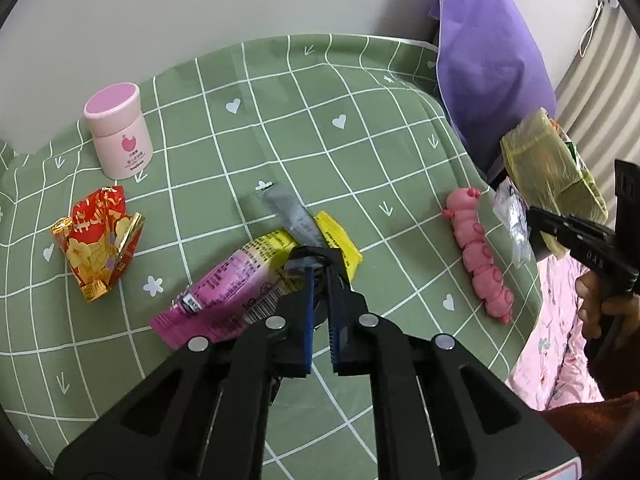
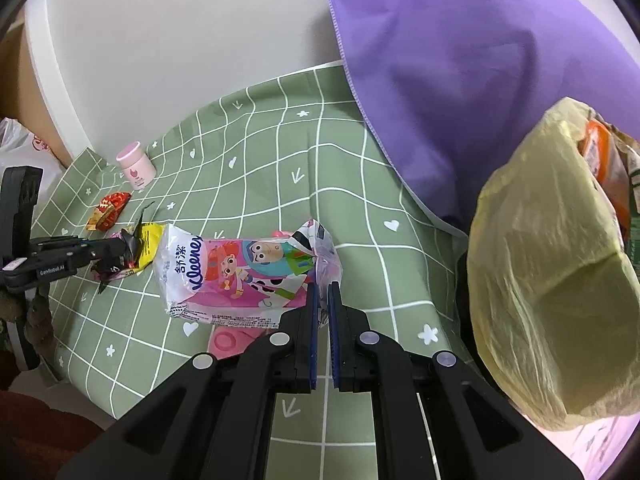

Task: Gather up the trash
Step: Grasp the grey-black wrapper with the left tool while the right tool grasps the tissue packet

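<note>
Green checked cloth surface with scattered items

We see a green cloth [image 1: 360, 152] with white grid lines, hearts and flowers; on it a pink round-lidded jar [image 1: 119, 132] at upper left, a crumpled red and gold foil wrapper [image 1: 100, 240] at left, pink, grey and yellow flat wrappers [image 1: 236, 284] overlapping at centre, and a pink segmented caterpillar toy [image 1: 478, 252] at right.

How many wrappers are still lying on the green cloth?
4, overlaps may hide more: red-gold wrapper at left; pink wrapper, grey wrapper and yellow wrapper piled at the left gripper.
</note>
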